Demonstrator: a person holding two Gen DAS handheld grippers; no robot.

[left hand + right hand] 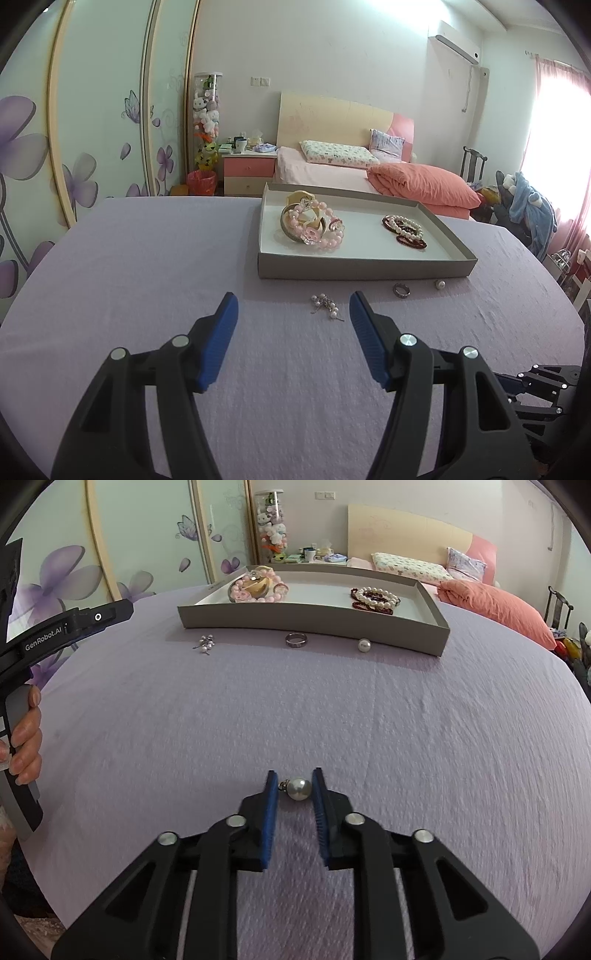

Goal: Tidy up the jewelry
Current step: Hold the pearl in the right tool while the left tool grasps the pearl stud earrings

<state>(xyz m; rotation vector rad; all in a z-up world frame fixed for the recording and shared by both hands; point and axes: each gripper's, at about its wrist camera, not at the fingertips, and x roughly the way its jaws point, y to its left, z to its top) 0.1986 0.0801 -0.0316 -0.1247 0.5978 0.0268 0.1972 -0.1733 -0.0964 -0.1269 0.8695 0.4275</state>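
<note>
- Left wrist view: the left tongs (293, 308) hang over the lilac cloth (147, 258) that covers the counter, their blue pads set wide apart with nothing between them.
- Just past the pad tips lies a small cluster of pearls on thin metal stems (327, 303), flat on the cloth.
- Farther on, a grey ring (401, 290) and a loose white pearl (439, 284) rest on the cloth, just in front of the near wall of a shallow grey tray (362, 266).
- Inside the tray, at its left end, sits a heap of pink bead bracelets and bangles (312, 223); at its right end lie white pearl and dark red bead bracelets (404, 229).
- Behind the counter stands a bed with a salmon quilt (424, 184).
- Right wrist view: the right tongs (295, 788) point down at the cloth near the bottom of the frame, their pads drawn close around a pearl pendant (298, 789) with a small metal loop on its left side.
- The right pad touches the pearl; the left pad sits at the loop, and whether it presses cannot be told. The pendant rests on the cloth.
- The pendant is well apart from the tray, which lies at the far side of the counter.
- At the left edge a hand (26, 734) holds the grey handle of the other tool.
</note>
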